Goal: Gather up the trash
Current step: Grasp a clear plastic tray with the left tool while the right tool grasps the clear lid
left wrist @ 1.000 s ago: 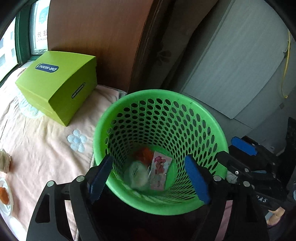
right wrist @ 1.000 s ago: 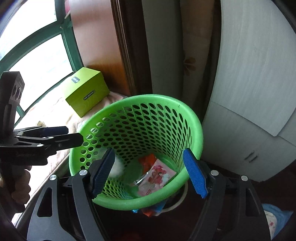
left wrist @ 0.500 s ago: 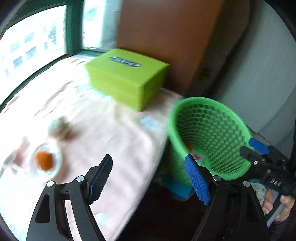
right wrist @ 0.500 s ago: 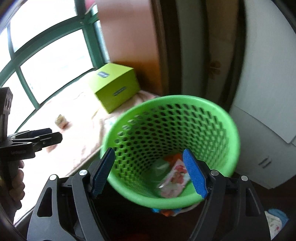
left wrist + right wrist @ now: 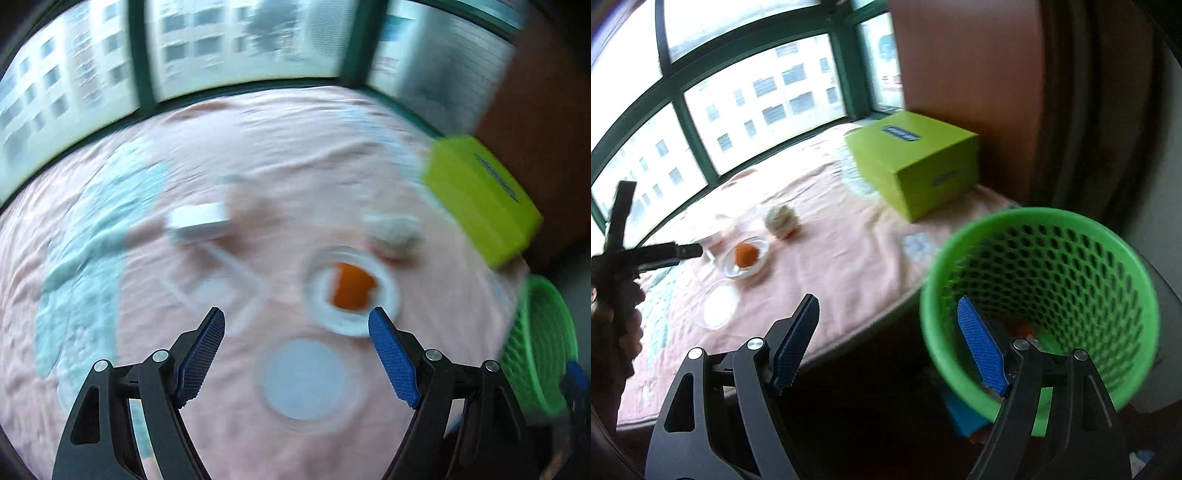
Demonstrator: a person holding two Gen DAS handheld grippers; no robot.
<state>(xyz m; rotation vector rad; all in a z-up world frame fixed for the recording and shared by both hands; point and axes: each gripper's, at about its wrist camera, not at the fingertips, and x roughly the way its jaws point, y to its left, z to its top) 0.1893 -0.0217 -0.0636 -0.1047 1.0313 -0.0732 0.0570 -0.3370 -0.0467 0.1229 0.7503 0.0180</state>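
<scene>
My left gripper (image 5: 295,317) hangs open over a pink cloth (image 5: 280,155), nothing between its fingers. Just ahead of it sits a clear round dish (image 5: 317,310) holding an orange scrap (image 5: 351,288), with a clear round lid (image 5: 306,376) below. A crumpled paper ball (image 5: 391,229) and a white blurred item (image 5: 199,221) lie farther off. My right gripper (image 5: 888,332) is open and empty beside the green mesh basket (image 5: 1034,216), which holds trash at its bottom. From the right wrist I see the dish (image 5: 729,267), the paper ball (image 5: 781,221), the lid (image 5: 718,302) and the left gripper (image 5: 665,253).
A lime green box (image 5: 912,162) stands at the back of the cloth near a brown panel (image 5: 960,66). A green-framed window (image 5: 676,107) curves behind the cloth. A flat clear plastic tray (image 5: 218,288) lies left of the dish. The basket (image 5: 543,343) stands off the cloth's right edge.
The left gripper swung away from above the basket to over the cloth and the dish. The right gripper shifted left, so the basket now sits at its right side.
</scene>
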